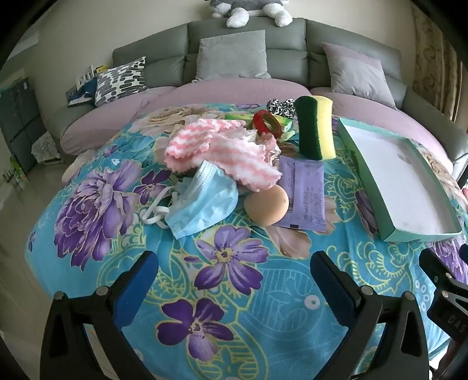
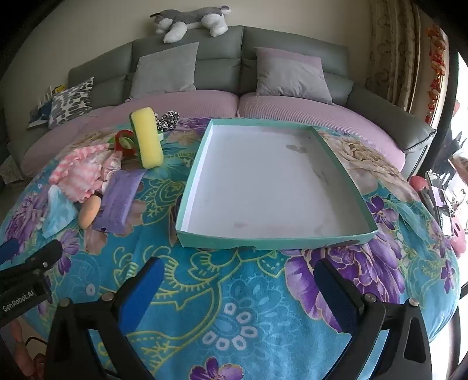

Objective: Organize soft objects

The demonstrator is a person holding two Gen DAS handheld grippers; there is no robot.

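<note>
A pile of soft things lies on the floral blanket: a pink-and-white cloth [image 1: 216, 149], a blue face mask [image 1: 201, 201], a beige makeup sponge [image 1: 266, 206], a purple packet [image 1: 304, 193], an upright yellow-green sponge [image 1: 314, 128], a red ring [image 1: 266, 124] and a leopard scrunchie [image 1: 280, 105]. An empty teal tray [image 2: 272, 242] sits to their right. My left gripper [image 1: 234, 280] hovers open in front of the pile, nothing between its fingers. My right gripper [image 2: 239, 289] is open before the tray's near wall, also empty.
The blue floral blanket [image 1: 234, 292] covers a rounded table. Behind it stands a grey sofa [image 2: 242, 49] with lilac seat covers, cushions and a plush husky [image 2: 193, 20] on its back. A curtain hangs at the right.
</note>
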